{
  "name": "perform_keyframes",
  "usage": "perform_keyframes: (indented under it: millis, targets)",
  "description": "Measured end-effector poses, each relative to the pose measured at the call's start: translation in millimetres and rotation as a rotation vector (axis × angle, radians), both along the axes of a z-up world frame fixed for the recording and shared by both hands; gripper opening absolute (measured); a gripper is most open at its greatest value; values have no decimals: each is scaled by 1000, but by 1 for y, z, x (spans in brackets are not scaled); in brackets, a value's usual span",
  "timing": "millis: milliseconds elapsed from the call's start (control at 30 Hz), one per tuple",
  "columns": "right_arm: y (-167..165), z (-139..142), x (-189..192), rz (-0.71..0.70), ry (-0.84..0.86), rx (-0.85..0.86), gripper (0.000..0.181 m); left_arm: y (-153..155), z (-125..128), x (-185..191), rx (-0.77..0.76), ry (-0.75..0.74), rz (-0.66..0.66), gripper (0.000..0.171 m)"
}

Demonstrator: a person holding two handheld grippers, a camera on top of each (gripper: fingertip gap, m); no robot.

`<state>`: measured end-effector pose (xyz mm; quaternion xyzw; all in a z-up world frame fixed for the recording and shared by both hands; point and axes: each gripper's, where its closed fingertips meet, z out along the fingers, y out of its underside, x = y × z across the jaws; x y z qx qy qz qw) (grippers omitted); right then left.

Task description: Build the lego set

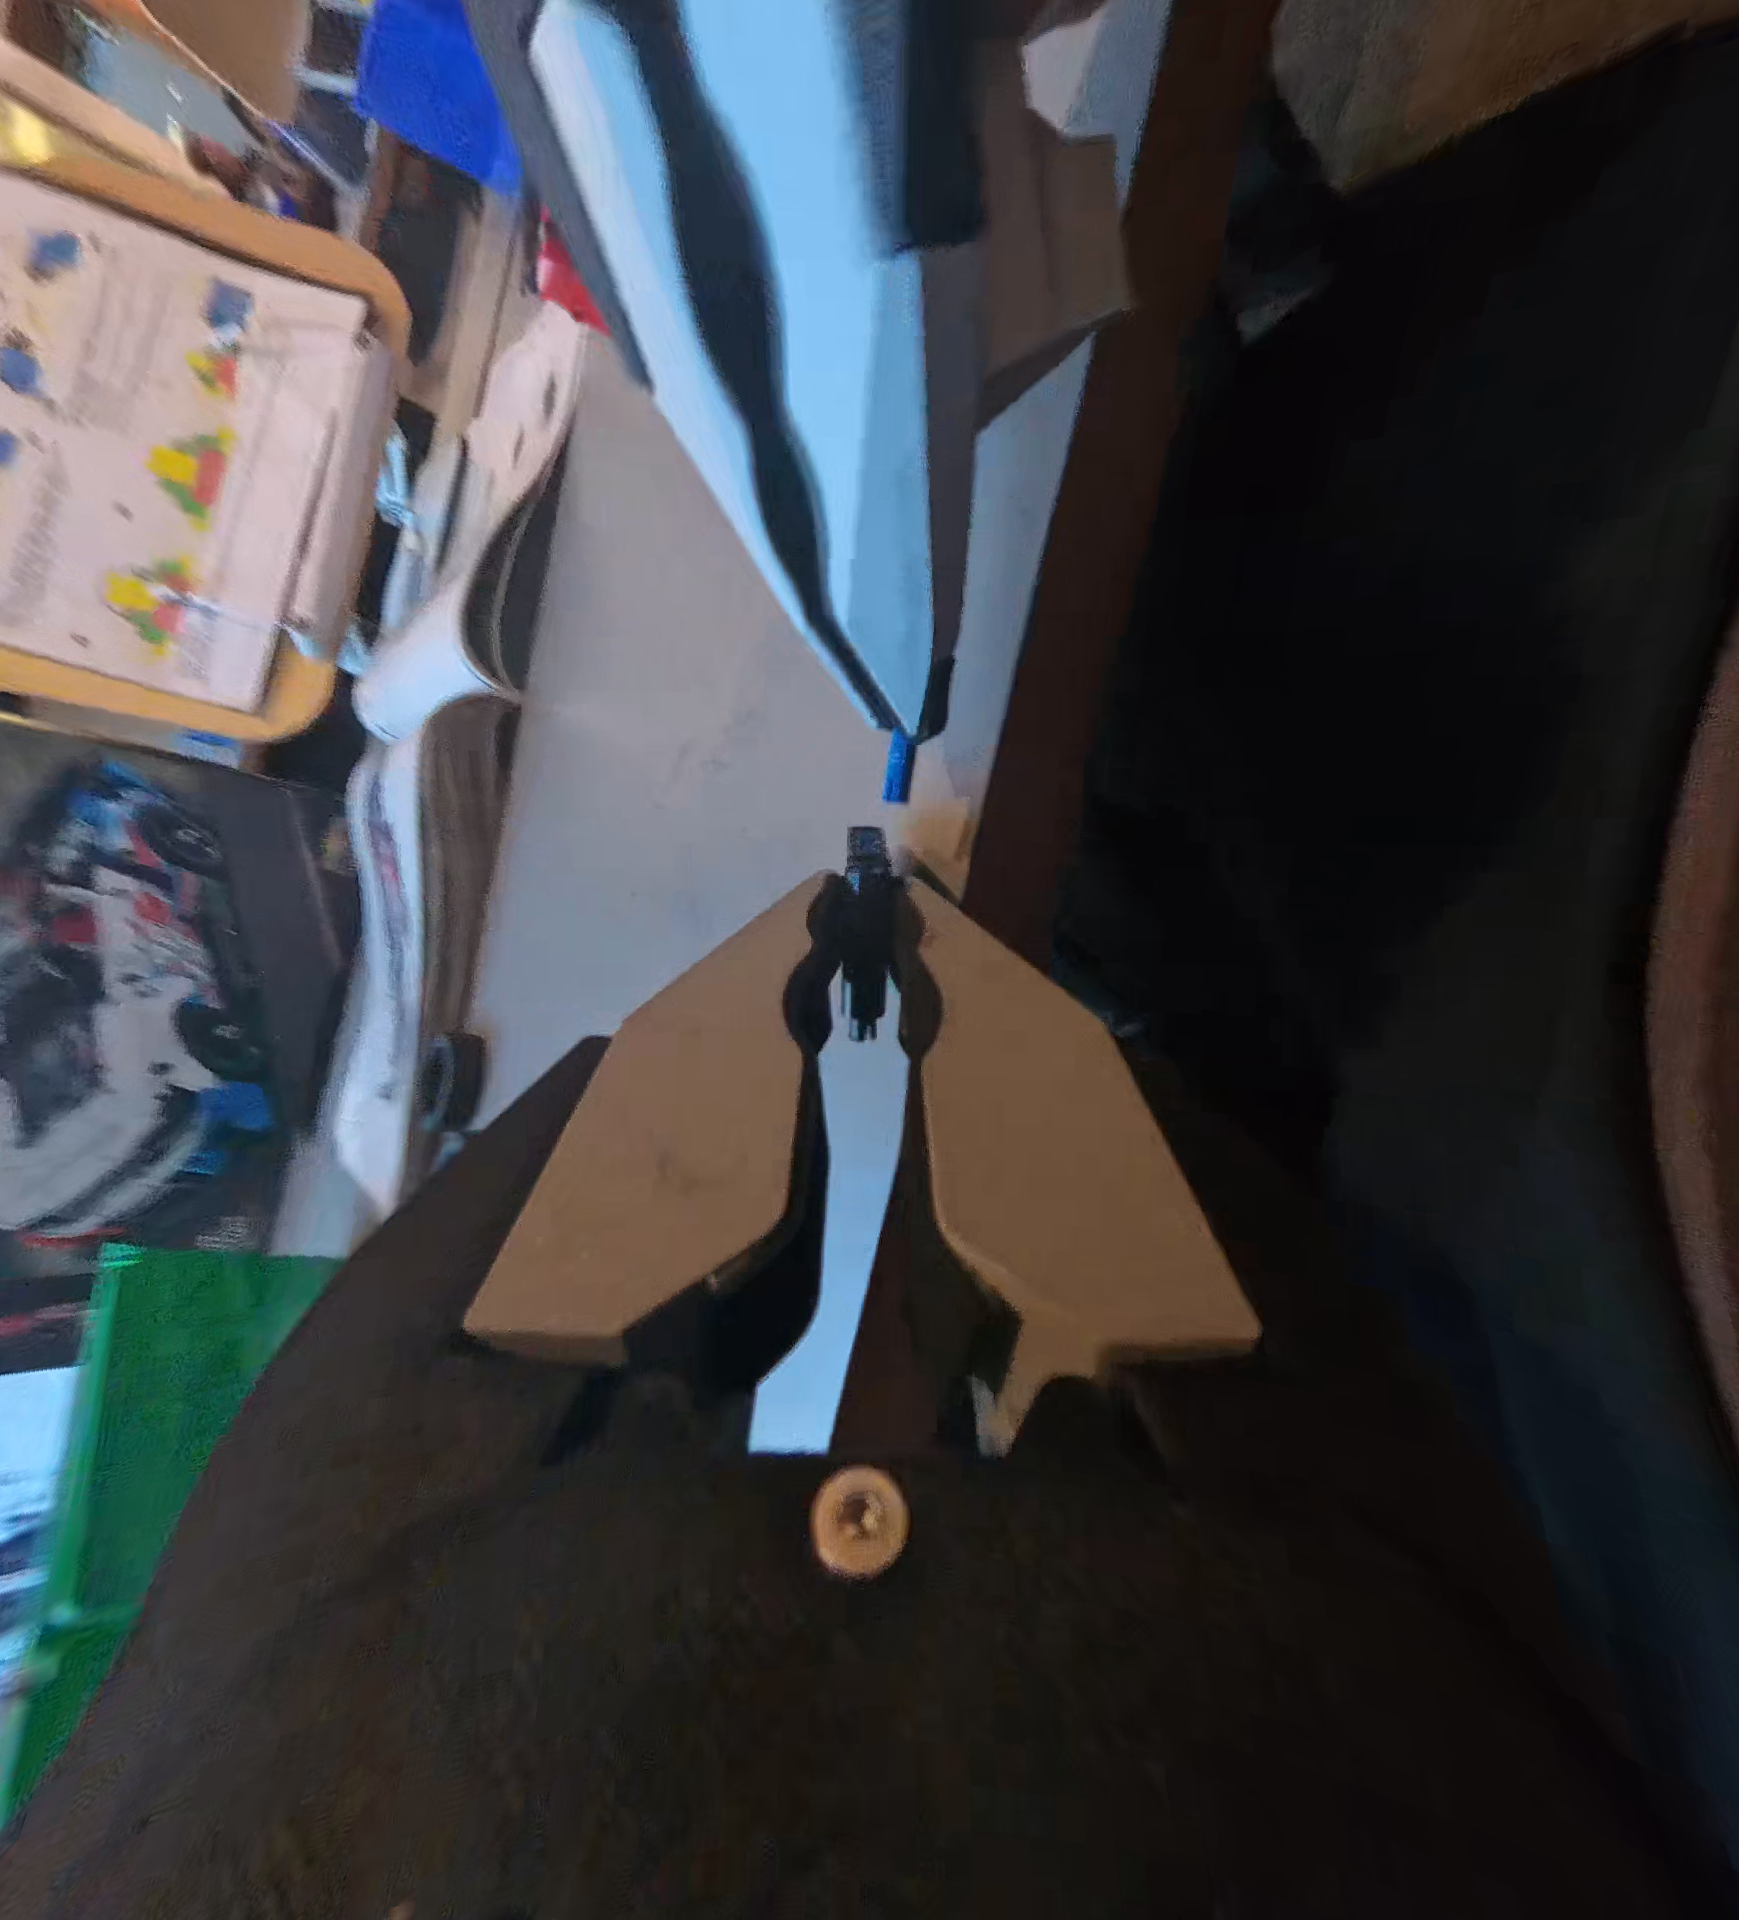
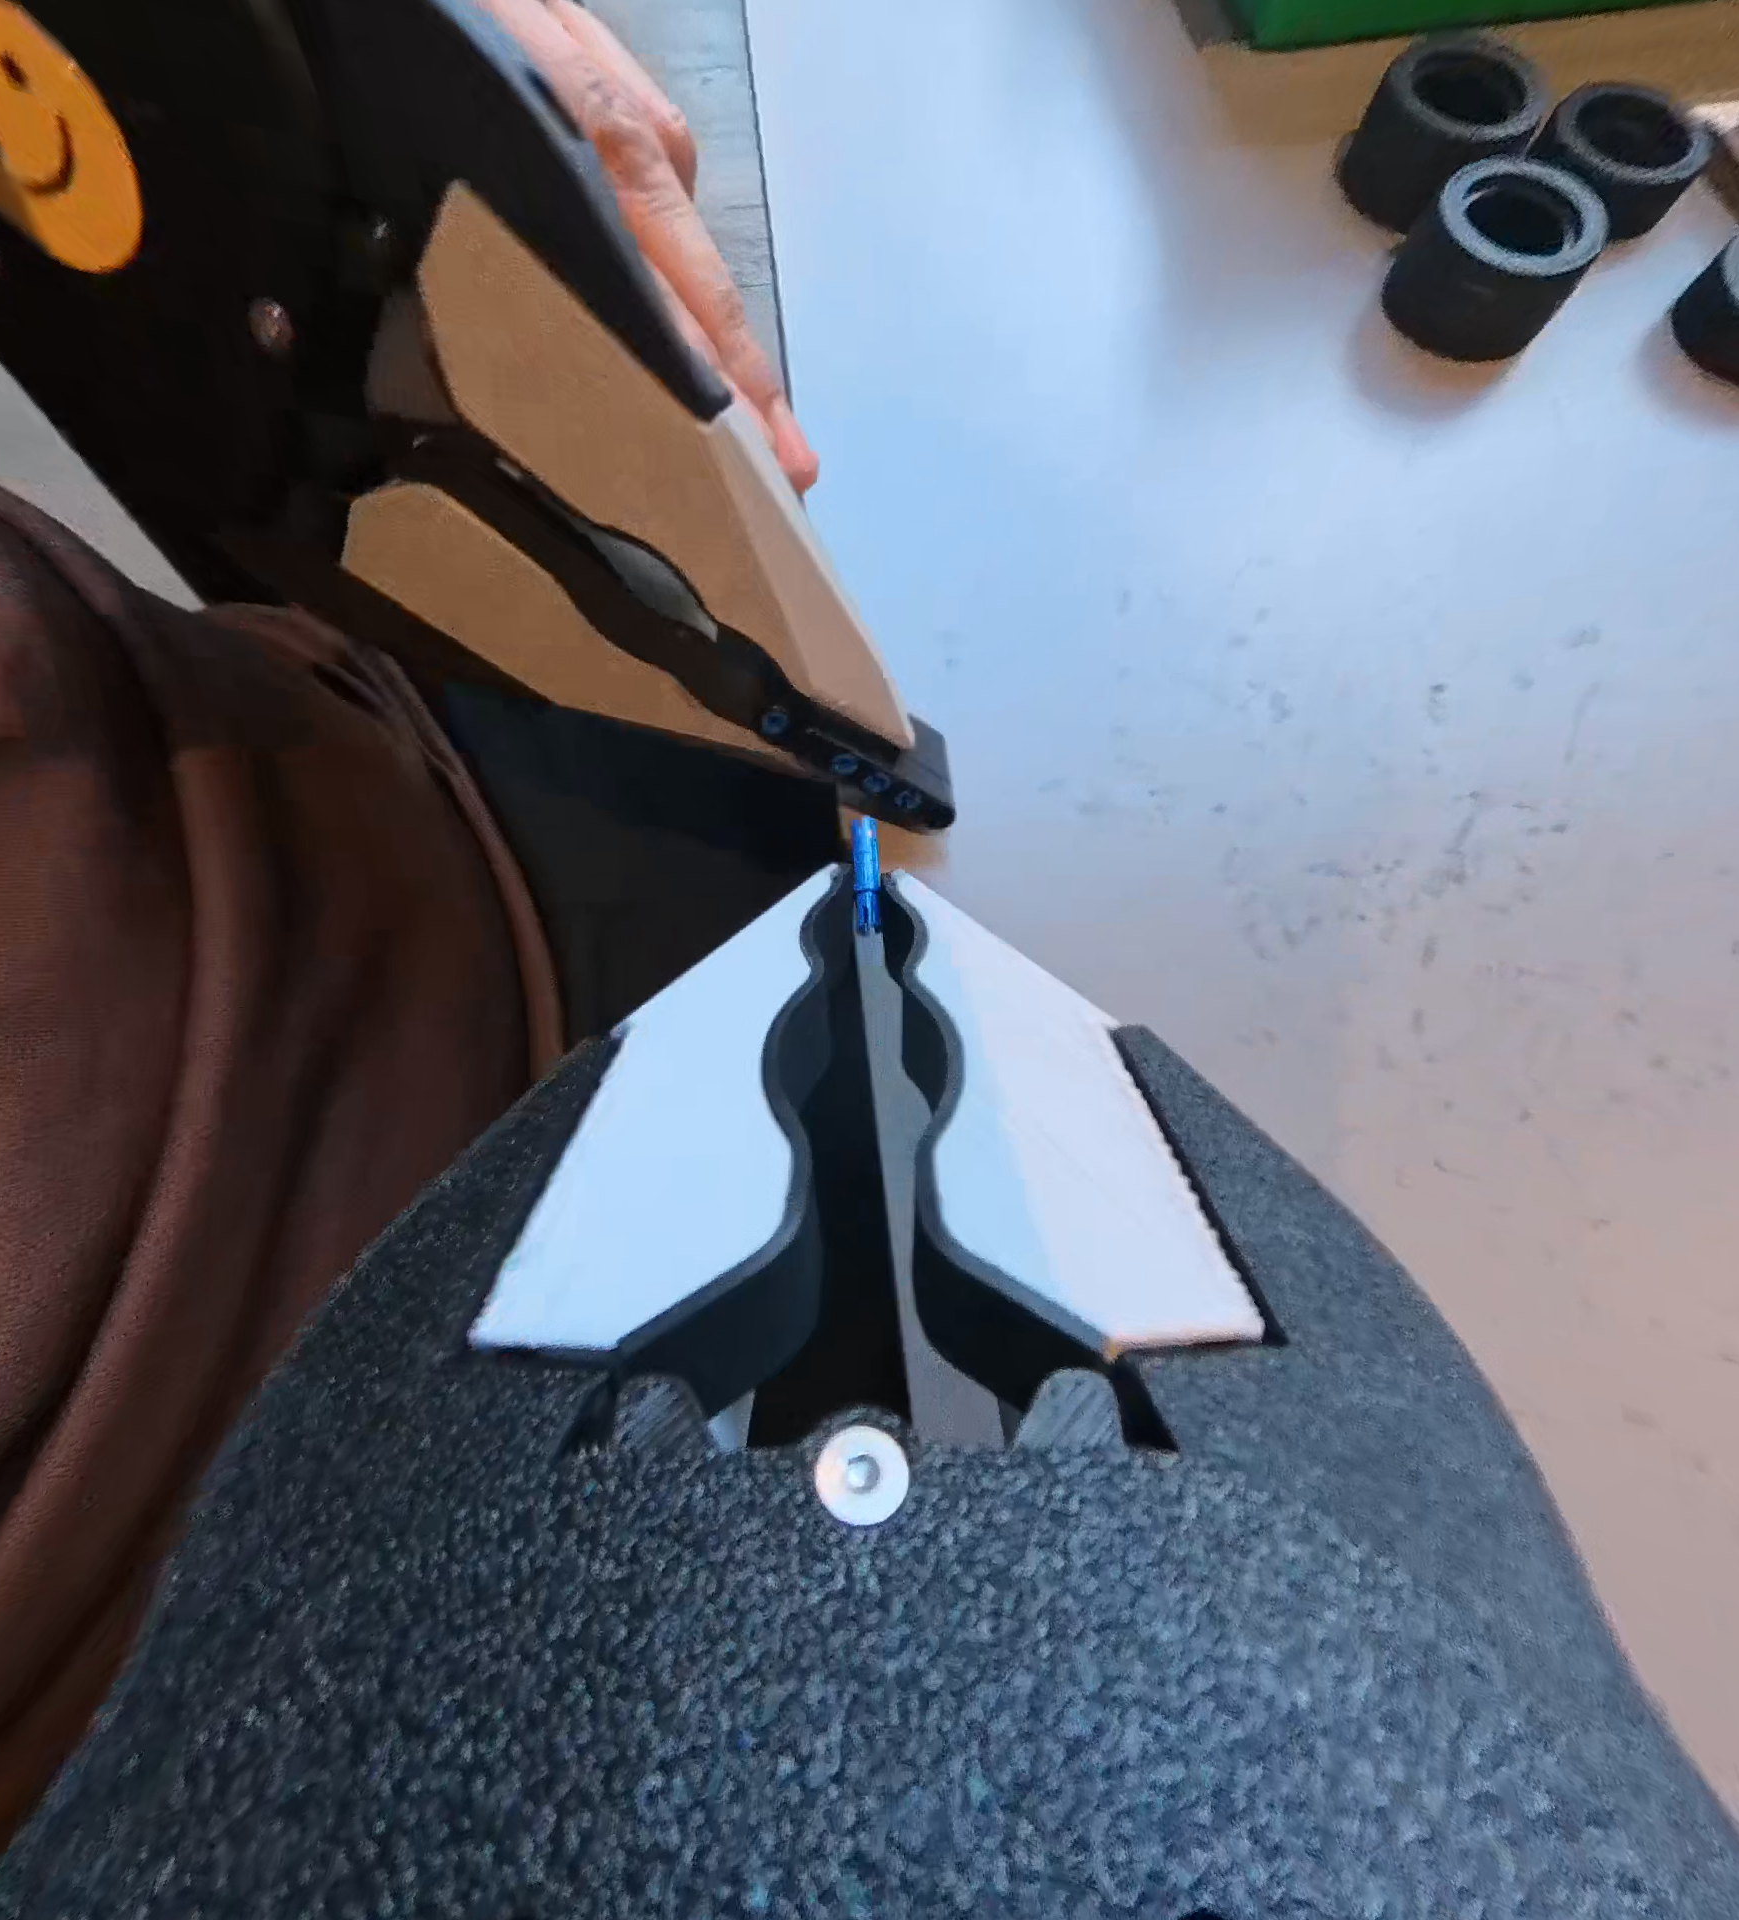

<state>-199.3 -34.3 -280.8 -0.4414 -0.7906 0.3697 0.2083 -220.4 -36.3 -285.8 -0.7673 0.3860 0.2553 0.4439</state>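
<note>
The left tool (image 1: 863, 894) pinches a black lego beam (image 1: 863, 940) between its tan fingertips; the beam is short and flat, with a row of round pin holes along its side, and its free end pokes out past the tips. The right tool (image 2: 865, 883) is pressed together on a slim blue lego pin (image 2: 864, 871), whose tip stands just clear of the white fingers. Pin tip and beam end sit just beside each other above the near edge of the white worktop (image 2: 1364, 727); whether they touch cannot be told.

The left wrist view, blurred, alone shows what lies off to the left: a sheet of building instructions (image 1: 106, 457) on a tan tray (image 1: 366, 281), a dark lego box (image 1: 96, 997) printed with a race car, and a green baseplate (image 1: 190, 1382). The right wrist view alone shows the beam's holes, an orange smiley disc (image 2: 29, 151) on the left tool's body, a bare hand (image 2: 699, 260) behind that tool, a brown sleeve (image 2: 169, 987), and four black rubber tyres (image 2: 1499, 244) on the worktop at upper right.

The left tool slants down from the upper left; the right tool points straight ahead to meet it
</note>
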Motion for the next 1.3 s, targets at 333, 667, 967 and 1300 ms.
perform_keyframes:
  millis: [333, 667, 967, 1300]
  targets:
    - [12, 22, 1, -46, 22, 39, 4, 28, 16, -6, -91, 2, -86, 6]
    - [22, 17, -6, -82, 15, 56, 4, 33, 3, -1, -110, 65, -123, 6]
    - [24, 10, -6, -78, 0, 73, 4, 39, -1, -2, -132, 40, -93, 6]
    - [9, -13, -8, 59, -28, 189, 0, 44, -3, 2, -182, 156, -118, 6]
